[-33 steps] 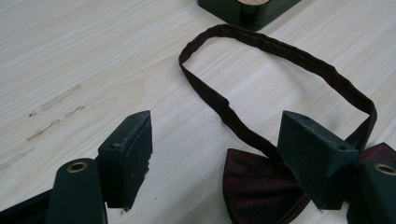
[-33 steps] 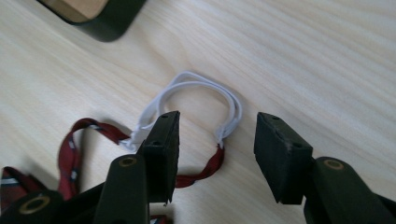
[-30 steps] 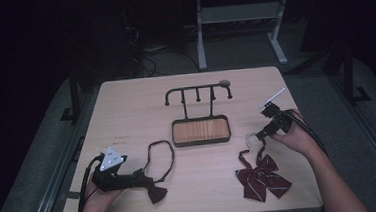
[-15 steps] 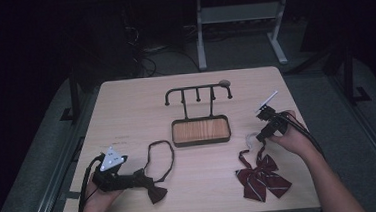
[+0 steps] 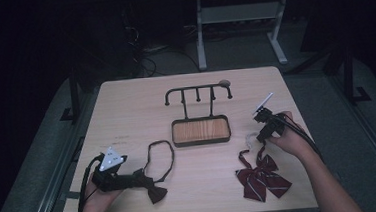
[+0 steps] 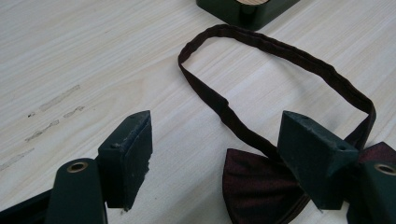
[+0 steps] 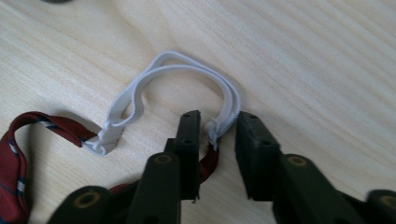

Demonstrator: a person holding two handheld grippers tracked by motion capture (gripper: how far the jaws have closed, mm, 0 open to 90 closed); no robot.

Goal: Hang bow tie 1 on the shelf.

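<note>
A: Bow ties, two of them: a striped dark red fabric bow tie (image 5: 262, 177) with a white elastic neck loop (image 7: 175, 77), near the right edge of the pale wooden worktop (image 5: 141, 104), and a plain dark maroon bow tie (image 5: 154, 191) with a dark strap loop (image 6: 261, 51), near the front left.

B: Which way does the striped one run?

A: Bow toward the person, elastic loop toward the single black wire rack with a wooden tray (image 5: 200, 130).

B: The tongs?

A: Right tongs (image 7: 215, 133), angled down from a raised wrist, have just been closing around the loop's end; a small gap remains. Left tongs (image 6: 215, 154) lie low, spread wide over the plain bow.
</note>
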